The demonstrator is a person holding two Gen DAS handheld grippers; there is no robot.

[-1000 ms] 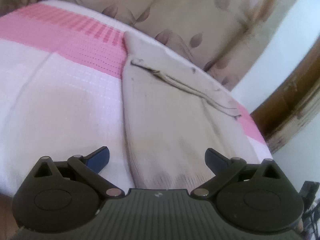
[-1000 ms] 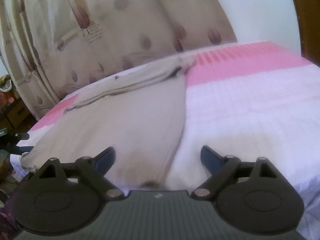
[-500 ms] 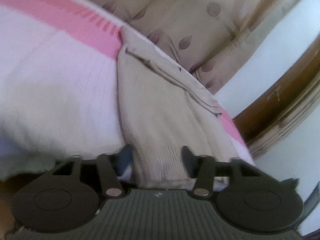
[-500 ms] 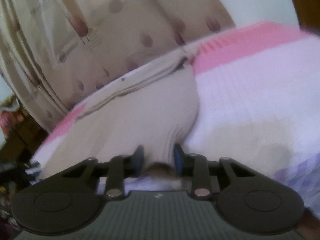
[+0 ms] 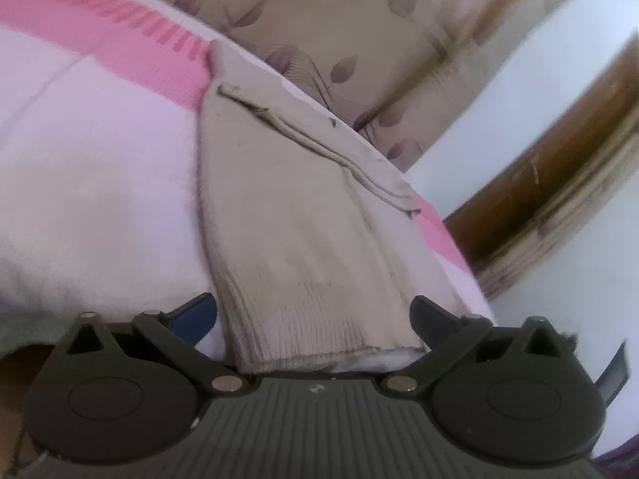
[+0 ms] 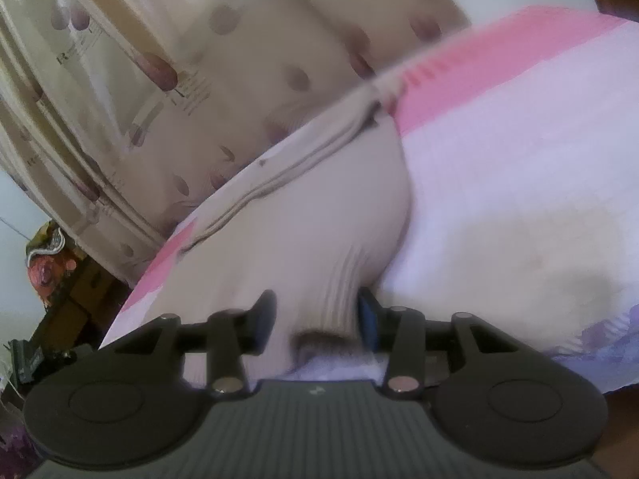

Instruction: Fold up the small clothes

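Ahead of the left claw (image 5: 313, 317) lies a beige knit garment (image 5: 287, 215) (ribbed at its near hem) on a bed sheet (image 5: 100, 183) of pale lilac-white with a pink band. Beyond it hangs a cream curtain (image 5: 343, 28) with brownish-purple leaf prints. The claw fingers (image 5: 191, 315) are blue.

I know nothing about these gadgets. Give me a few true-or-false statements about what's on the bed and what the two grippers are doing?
1. The beige knitted garment lies on a pink-and-white bedspread. True.
2. The left hand-held gripper is clamped shut on the hem. False: its fingers stand wide apart either side of the ribbed hem.
3. The right hand-held gripper has the fabric bunched between its fingers. True.
4. The garment is bright blue. False: it is beige.
5. A leaf-patterned curtain hangs behind the bed. True.
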